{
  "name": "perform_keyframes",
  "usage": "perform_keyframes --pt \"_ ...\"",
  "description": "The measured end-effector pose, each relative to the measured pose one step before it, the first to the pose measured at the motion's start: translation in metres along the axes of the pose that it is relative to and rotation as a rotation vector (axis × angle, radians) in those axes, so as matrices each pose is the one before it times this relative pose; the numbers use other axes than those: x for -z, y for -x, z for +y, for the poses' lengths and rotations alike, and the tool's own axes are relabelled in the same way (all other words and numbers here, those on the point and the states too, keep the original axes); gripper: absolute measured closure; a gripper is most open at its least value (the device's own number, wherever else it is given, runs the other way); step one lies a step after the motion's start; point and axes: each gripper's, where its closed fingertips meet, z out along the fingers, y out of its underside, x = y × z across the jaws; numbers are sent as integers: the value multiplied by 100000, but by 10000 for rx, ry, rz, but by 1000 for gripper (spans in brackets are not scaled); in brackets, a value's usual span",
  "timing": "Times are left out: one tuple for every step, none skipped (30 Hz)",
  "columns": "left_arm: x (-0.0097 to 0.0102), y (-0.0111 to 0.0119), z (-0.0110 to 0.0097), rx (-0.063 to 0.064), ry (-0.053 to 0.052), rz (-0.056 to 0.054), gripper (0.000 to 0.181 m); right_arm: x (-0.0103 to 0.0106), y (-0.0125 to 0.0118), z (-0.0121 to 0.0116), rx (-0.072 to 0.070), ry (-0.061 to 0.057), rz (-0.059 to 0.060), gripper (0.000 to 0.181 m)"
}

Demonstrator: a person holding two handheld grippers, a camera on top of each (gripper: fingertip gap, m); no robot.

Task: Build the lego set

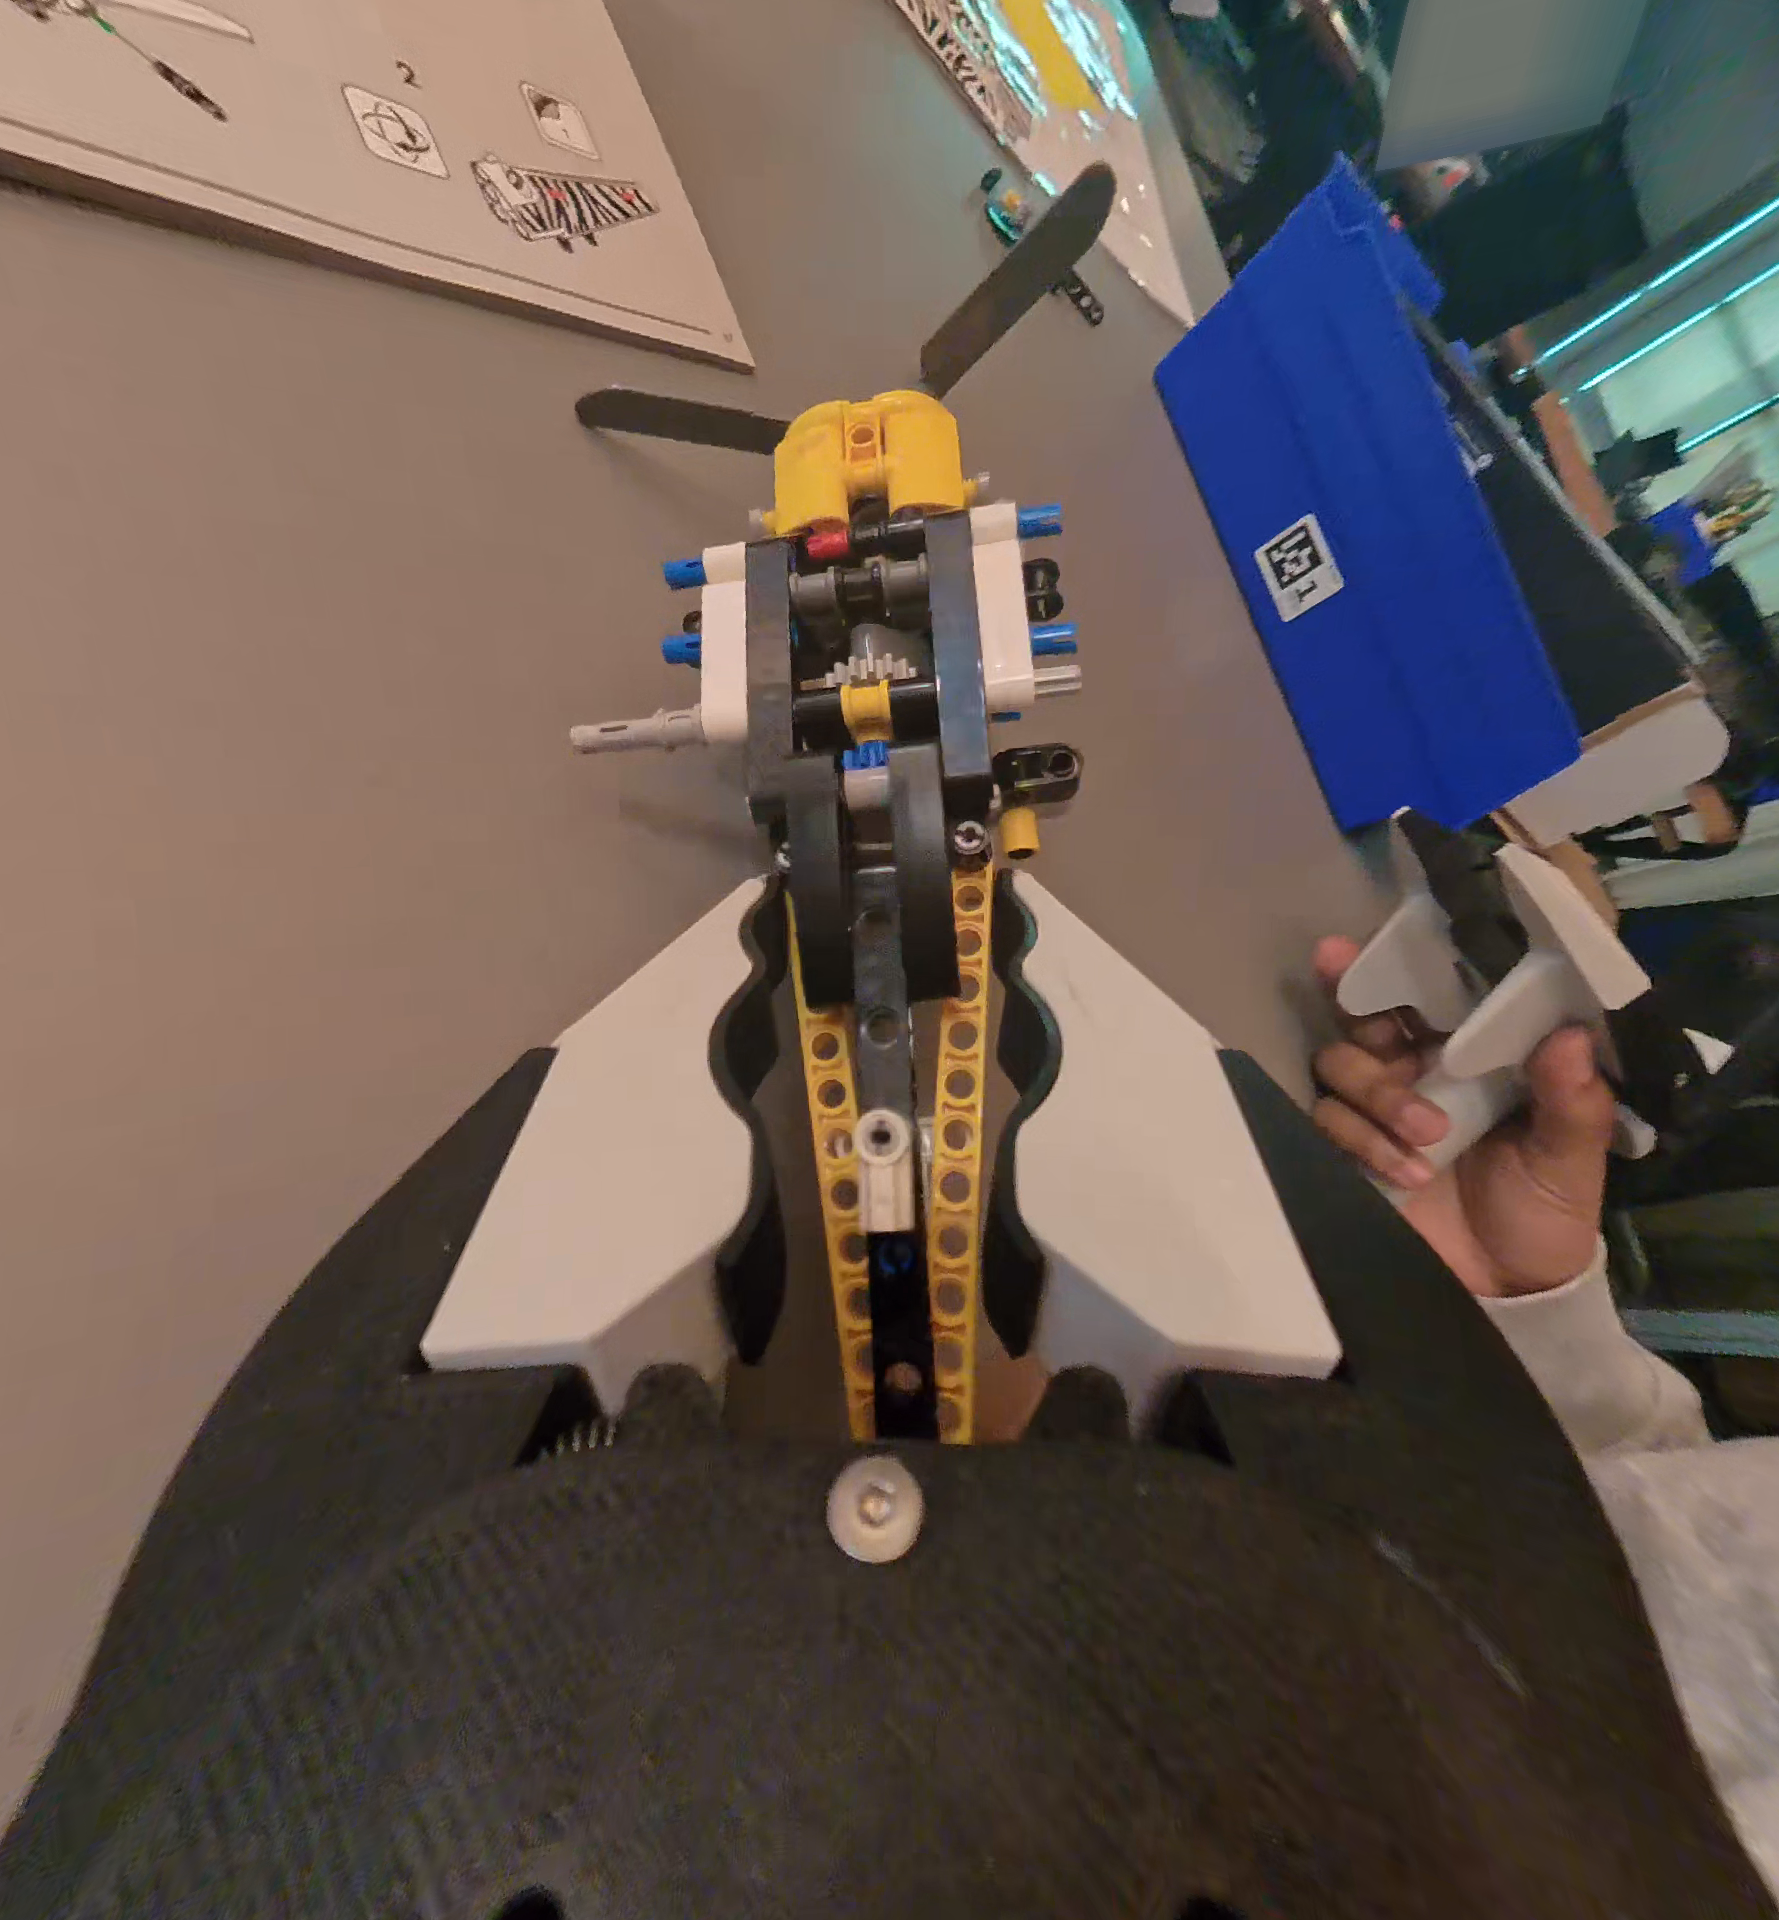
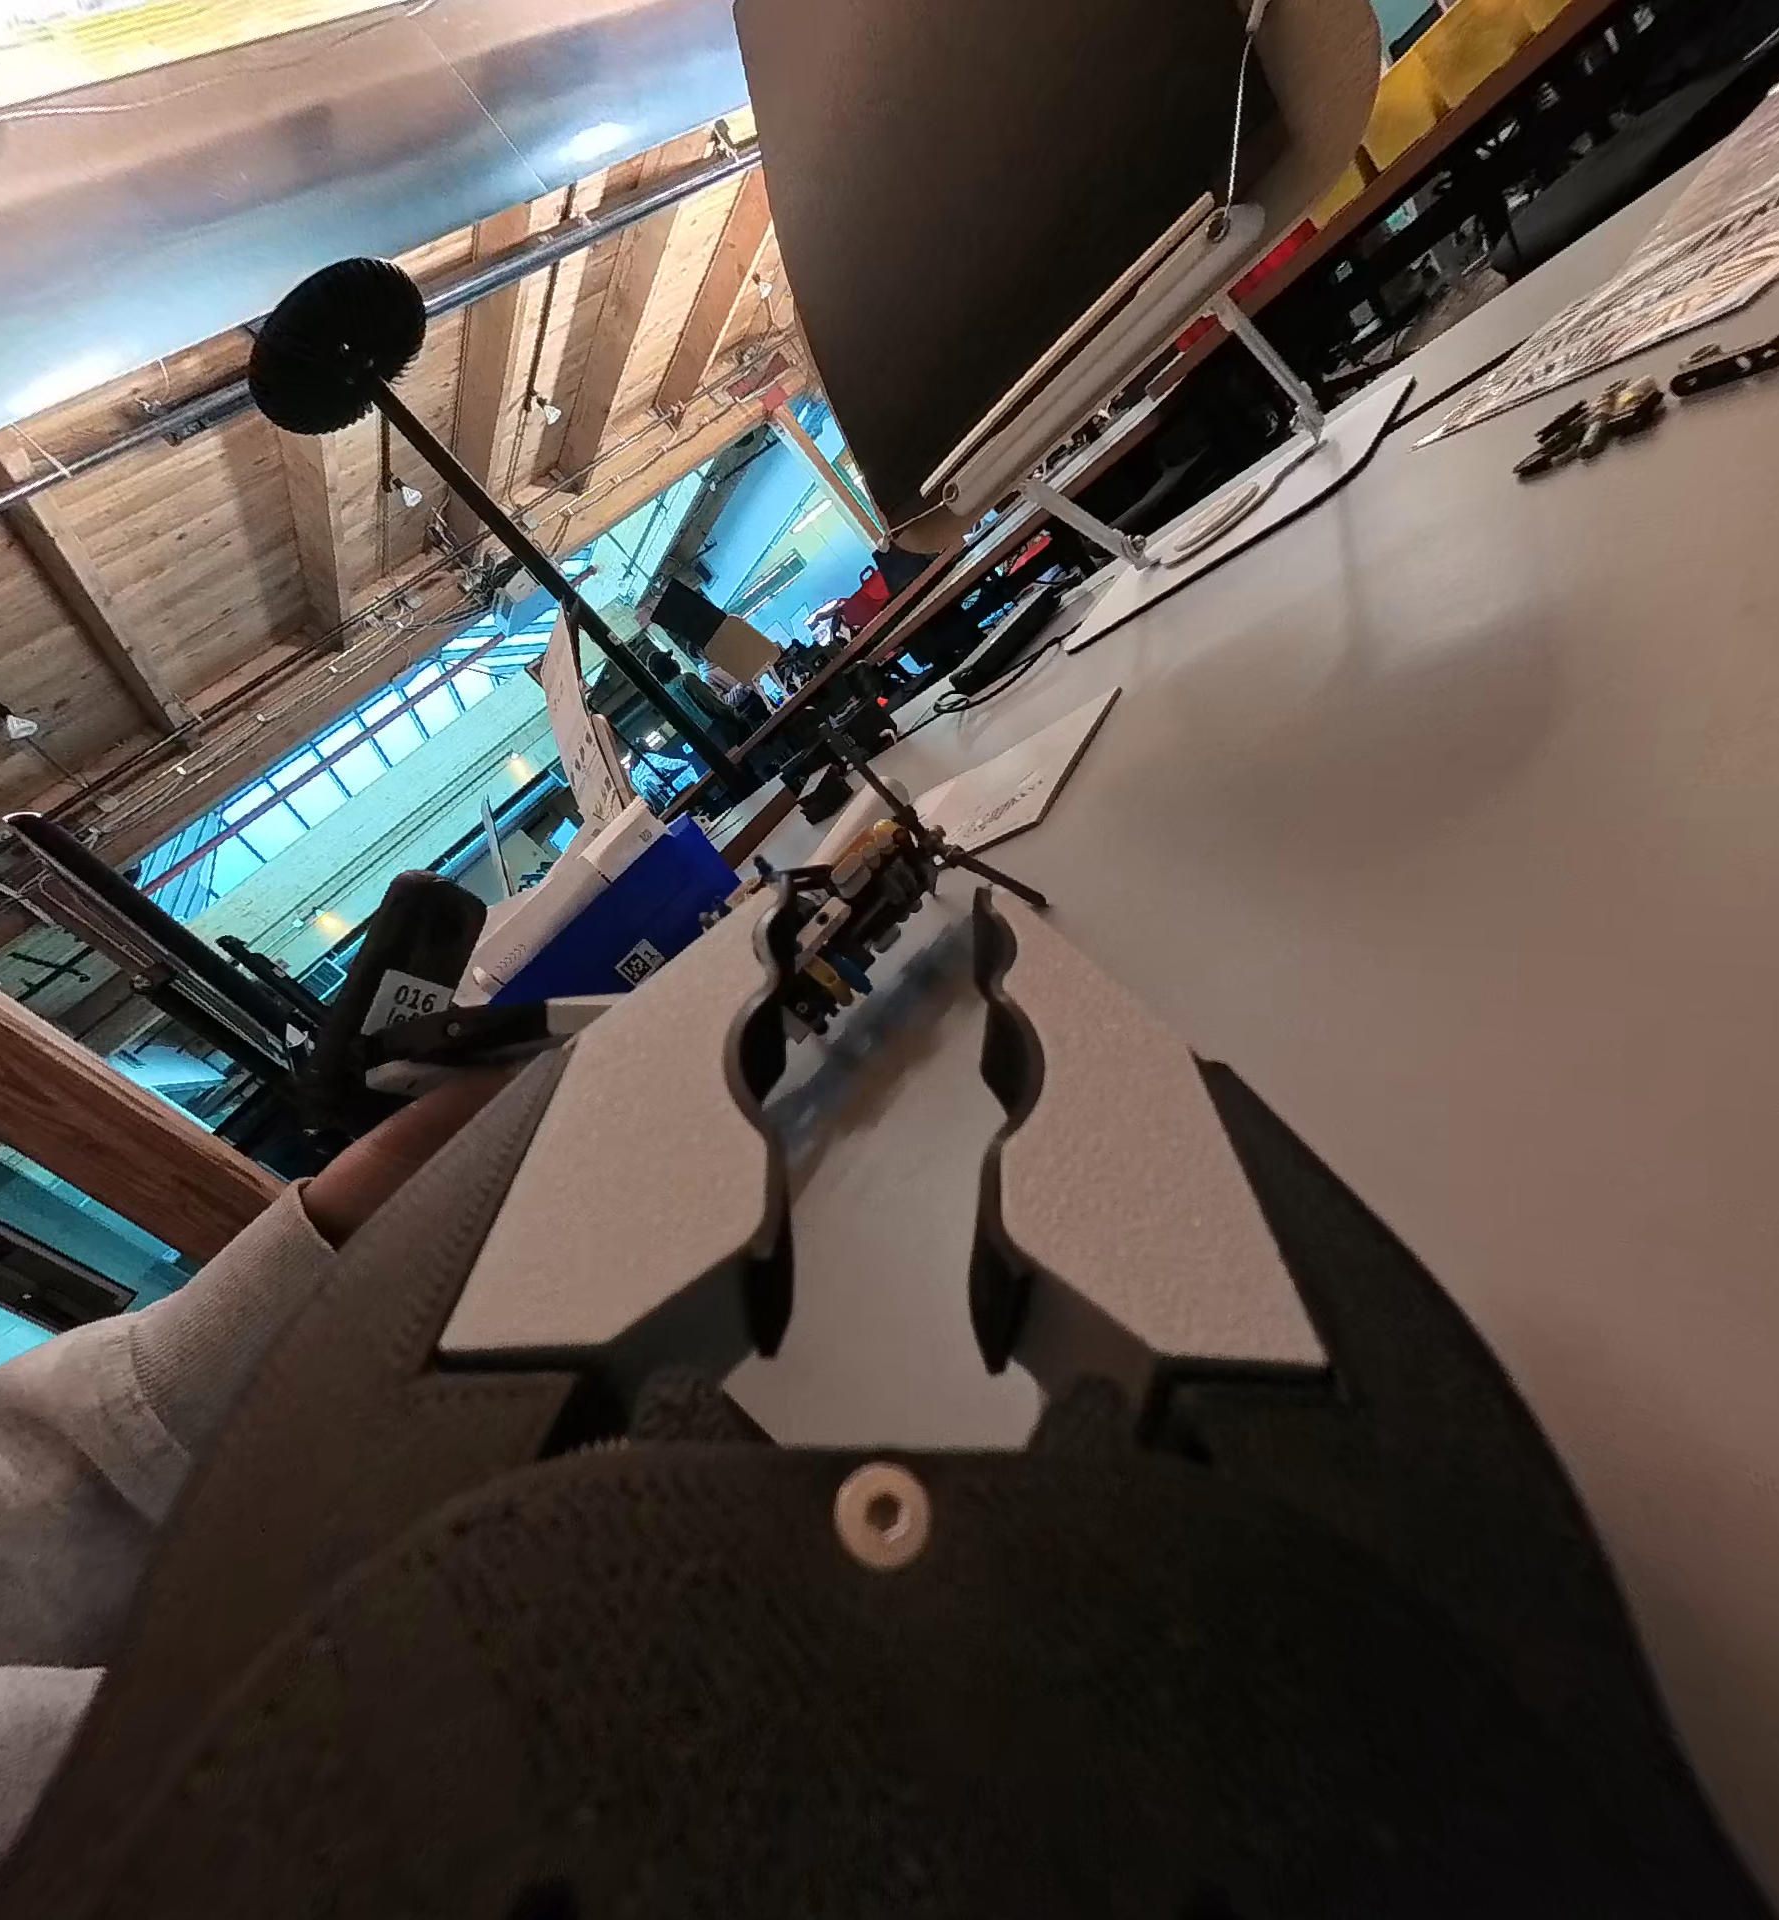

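Observation:
My left gripper (image 1: 885, 894) is shut on the tail of the Lego plane model (image 1: 874, 644), gripping its two yellow holed beams (image 1: 958, 1039). The model has a yellow nose (image 1: 864, 447), black propeller blades (image 1: 1020, 270), white side panels and blue pins, and it points away over the grey table (image 1: 241, 727). My right gripper (image 2: 874, 925) has its jaws apart with nothing clearly between them. It is aimed at the model (image 2: 864, 883) from a short way off. A hand holds it at the right edge of the left wrist view (image 1: 1477, 935).
An open instruction booklet (image 1: 345, 156) lies at the far left. A blue bin (image 1: 1363, 540) stands right of the model. Loose black pieces (image 2: 1643, 400) and a striped sticker sheet (image 2: 1695, 260) lie farther off. A black toothed disc on a long rod (image 2: 334, 343) rises behind. The gap from one gripper's tips to the other's is roughly 20 cm.

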Motion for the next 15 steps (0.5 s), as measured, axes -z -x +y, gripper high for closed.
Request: perform_keyframes --pt "84 -164 -115 97 -48 140 144 3 -16 -15 -22 -8 -1 150" --pt "56 -104 -40 110 5 109 144 7 -22 -17 -30 -8 -5 150" --pt "24 -45 3 69 15 70 144 -1 -16 -13 -32 -8 -6 150" --pt "2 27 59 21 31 15 144 12 -15 -12 -29 -8 -6 150" --pt "-34 76 89 -18 42 -31 144 10 -5 -7 -21 -6 -5 149" --pt "-13 21 65 -60 19 -23 144 14 -21 -15 -16 -5 -3 149" --pt "-5 -19 11 -64 8 -25 144 16 -10 -20 -12 -6 -4 149" --pt "6 -30 6 -100 23 -48 144 19 -2 -26 -10 -9 -1 149" --pt "-4 -10 9 -164 46 -94 144 21 -19 -31 -12 -11 0 150" --pt "6 5 27 -214 71 -134 144 6 -6 -21 -15 -10 -2 150" --pt "4 -12 42 -292 94 -173 144 12 -8 -3 -15 -3 -5 150" --pt "-1 -18 101 -356 133 -190 144 -9 -5 -1 -11 1 -5 149" --pt "-7 -58 139 -363 167 -180 144 -5 5 -4 -7 1 -5 150" --pt "-25 -50 136 -377 172 -205 144 2 2 8 -6 1 -3 150" --pt "-52 1 134 -391 157 -246 144 -5 3 -5 -7 0 -4 150"
